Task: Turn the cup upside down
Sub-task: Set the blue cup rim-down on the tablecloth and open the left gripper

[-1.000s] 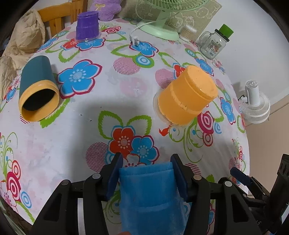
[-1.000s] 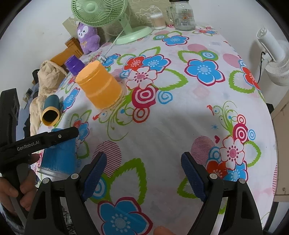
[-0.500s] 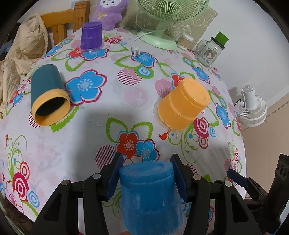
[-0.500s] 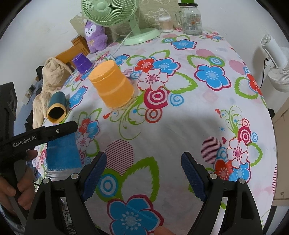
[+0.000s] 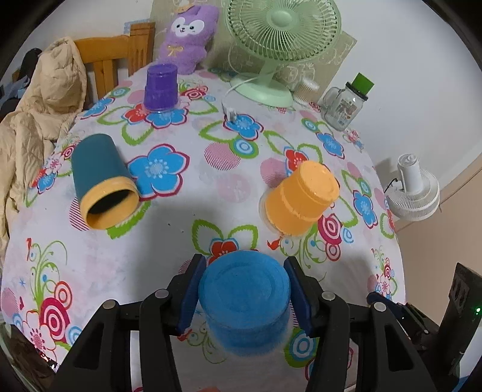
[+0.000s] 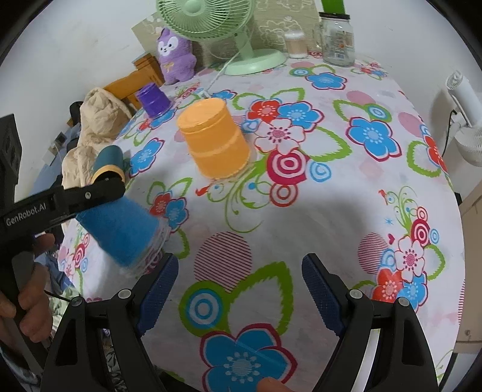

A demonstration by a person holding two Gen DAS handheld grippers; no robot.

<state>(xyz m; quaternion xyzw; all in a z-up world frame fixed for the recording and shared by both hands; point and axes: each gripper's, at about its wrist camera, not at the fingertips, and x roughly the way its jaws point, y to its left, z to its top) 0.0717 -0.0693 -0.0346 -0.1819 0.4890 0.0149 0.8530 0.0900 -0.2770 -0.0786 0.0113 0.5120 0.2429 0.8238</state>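
Blue fuzzy-textured cup [image 5: 244, 304], clamped between the dark blue padded jaws of the left gripper [image 5: 244, 297], is held above the near edge of the floral-clothed round table [image 5: 211, 187]. Its closed flat base, marked with faint concentric rings, faces up and toward the left camera, and its body widens downward to a clear plastic rim. From the right wrist view the same cup [image 6: 120, 232] shows side-on, tilted, base up and to the left under the black gripper arm and mouth down and to the right, with the clear rim close over the cloth; whether it touches the cloth cannot be told. That view also shows the person's left hand [image 6: 27, 304] on the gripper handle, hidden from the left camera.

The right gripper [image 6: 239, 289] has its jaws spread wide with nothing between them, over a green leaf print.

Four cups in all: the blue one; an orange plastic cup [image 5: 298, 200] standing mouth down mid-table; a purple cup [image 5: 160, 86] mouth down at the far side; a dark teal cup with a yellow rim [image 5: 101, 185] lying on its side, mouth toward the left camera.

Two fans: a green desk fan [image 5: 281, 28] on the table and a white fan [image 5: 412, 193] off the table beside the wall. One glass jar with a green lid [image 5: 346, 105], one purple plush toy [image 5: 188, 36], one beige padded jacket [image 5: 39, 117] draped over one wooden chair [image 5: 117, 57].
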